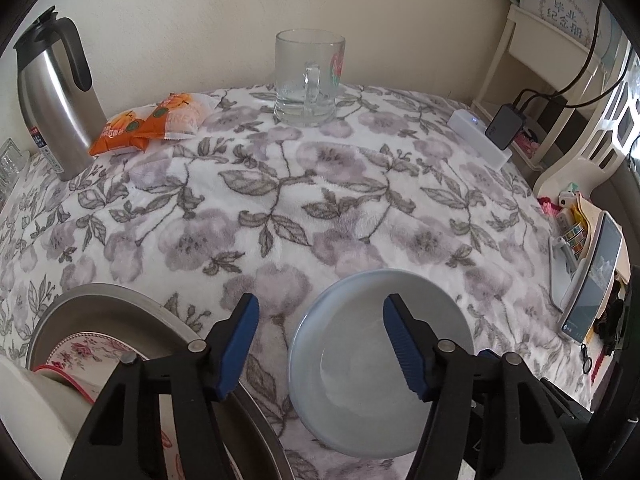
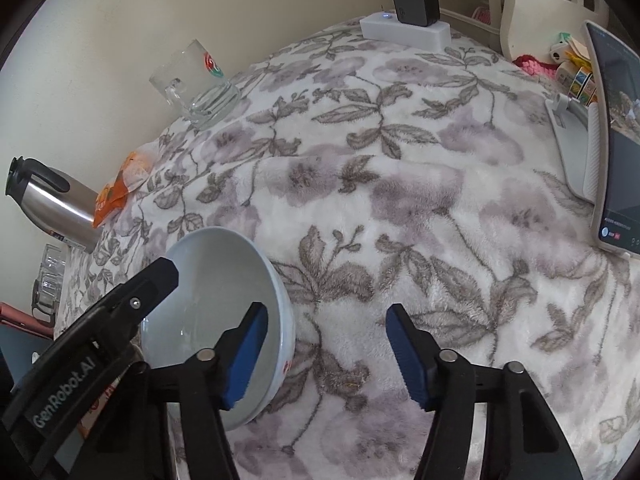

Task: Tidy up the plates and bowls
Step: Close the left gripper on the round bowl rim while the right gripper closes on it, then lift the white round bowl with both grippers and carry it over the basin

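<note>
A pale blue bowl rests on the flowered tablecloth; it also shows in the right wrist view. My left gripper is open and hangs just over the bowl, its right finger above the hollow and its left finger outside the rim. A metal dish at the lower left holds a floral plate and a white bowl. My right gripper is open and empty over the cloth, just right of the blue bowl, its left finger overlapping the rim.
A glass mug stands at the back, with a steel thermos and orange snack packets at the back left. A white power strip with a charger lies back right. A phone on a stand is at the right edge.
</note>
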{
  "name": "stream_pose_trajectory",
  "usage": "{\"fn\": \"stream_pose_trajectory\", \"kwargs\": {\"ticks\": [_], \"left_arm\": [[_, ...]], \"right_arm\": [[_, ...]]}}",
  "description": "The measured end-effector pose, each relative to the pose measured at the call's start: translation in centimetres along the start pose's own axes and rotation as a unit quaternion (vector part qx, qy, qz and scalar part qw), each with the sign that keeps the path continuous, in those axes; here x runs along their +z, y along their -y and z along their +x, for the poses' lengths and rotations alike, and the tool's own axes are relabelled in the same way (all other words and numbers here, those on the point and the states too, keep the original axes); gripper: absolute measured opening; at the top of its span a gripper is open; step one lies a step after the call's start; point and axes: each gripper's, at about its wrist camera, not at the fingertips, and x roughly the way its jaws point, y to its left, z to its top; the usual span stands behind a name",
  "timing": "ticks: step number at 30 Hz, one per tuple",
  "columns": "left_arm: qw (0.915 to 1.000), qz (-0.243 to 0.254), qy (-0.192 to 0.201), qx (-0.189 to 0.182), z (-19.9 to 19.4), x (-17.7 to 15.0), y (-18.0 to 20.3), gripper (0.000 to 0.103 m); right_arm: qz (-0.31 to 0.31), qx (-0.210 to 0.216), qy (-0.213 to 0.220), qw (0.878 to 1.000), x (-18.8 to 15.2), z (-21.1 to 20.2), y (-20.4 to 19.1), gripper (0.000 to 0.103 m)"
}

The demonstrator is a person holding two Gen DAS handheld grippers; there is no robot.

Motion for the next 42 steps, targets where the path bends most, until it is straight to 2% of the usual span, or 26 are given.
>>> {"fn": "stream_pose_trajectory", "kwargs": {"ticks": [7,9,12,18,21,26,29,36,42], "left_arm": [[0.9999,0.006,-0.01,0.003,1.0,-0.3,0.1,0.056],[0.9999,0.005,-0.014,0.004,1.3,-0.4,0.1,0.049],[0.9998,0.001,-0.02,0.003,1.8,-0.5,-0.1,0.044],[0.9998,-0.001,-0.022,0.0,2.1,-0.7,-0.2,0.039],[0.9997,0.002,-0.023,-0.001,2.2,-0.8,-0.1,0.037],[0.9997,0.008,-0.021,0.003,2.4,-0.9,0.1,0.033],[0.9998,0.003,-0.018,-0.001,2.3,-0.8,-0.2,0.026],[0.9997,-0.006,-0.018,-0.017,2.0,-0.8,-0.6,0.024],[0.9995,-0.01,0.005,-0.03,-0.5,-0.4,-0.3,0.024]], "right_arm": [[0.007,0.01,-0.009,1.0,-0.2,0.5,0.1,0.057],[0.007,0.01,-0.009,1.0,-0.3,0.6,0.1,0.055],[0.005,0.007,-0.009,1.0,-0.3,0.7,0.1,0.052],[0.006,0.012,-0.009,1.0,-0.3,0.7,0.0,0.046],[0.004,0.017,-0.008,1.0,-0.3,0.7,-0.1,0.041],[-0.006,0.031,-0.007,0.999,-0.4,0.8,-0.7,0.028],[-0.011,0.051,-0.006,0.999,-0.5,0.7,-1.2,0.021],[-0.003,0.049,-0.004,0.999,-0.6,0.2,-1.2,0.021],[0.001,0.062,0.019,0.998,-0.2,-2.4,-1.5,0.021]]}}
